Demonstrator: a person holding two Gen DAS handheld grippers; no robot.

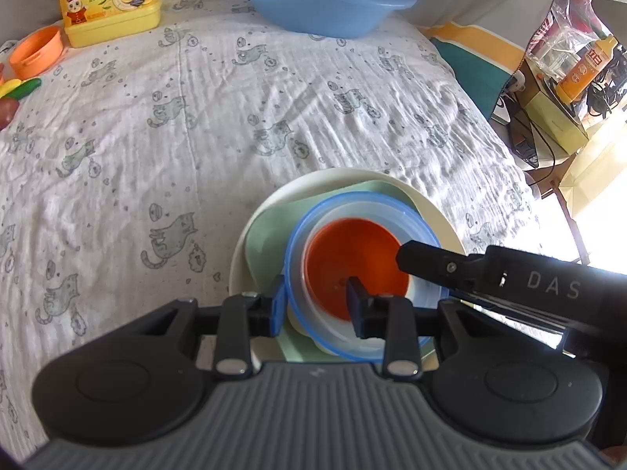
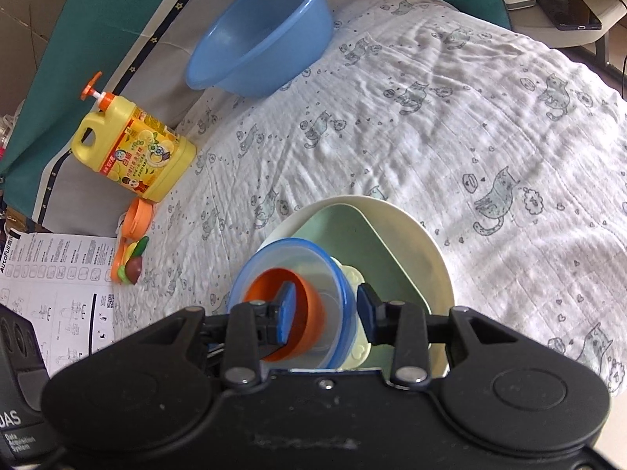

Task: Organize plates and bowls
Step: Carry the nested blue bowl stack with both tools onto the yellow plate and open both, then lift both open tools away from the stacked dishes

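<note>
My left gripper [image 1: 315, 301] stands narrowly parted astride the near wall of the clear blue-rimmed bowl [image 1: 415, 219]: one blue pad outside the rim, the other inside, over the orange bowl [image 1: 352, 258] nested in it. I cannot tell whether the pads actually press the wall. My right gripper [image 2: 325, 311] is set the same way on the opposite side, one finger dipped into the orange bowl, the other outside the blue rim; again, contact is unclear to me. The nested bowls sit on a pale green dish [image 2: 352, 227], which lies on a white plate [image 2: 431, 250], all stacked on the cat-print cloth [image 1: 196, 117]. A blue basin [image 2: 266, 31] and a yellow detergent bottle [image 2: 141, 152] stand well apart from the stack.
</note>
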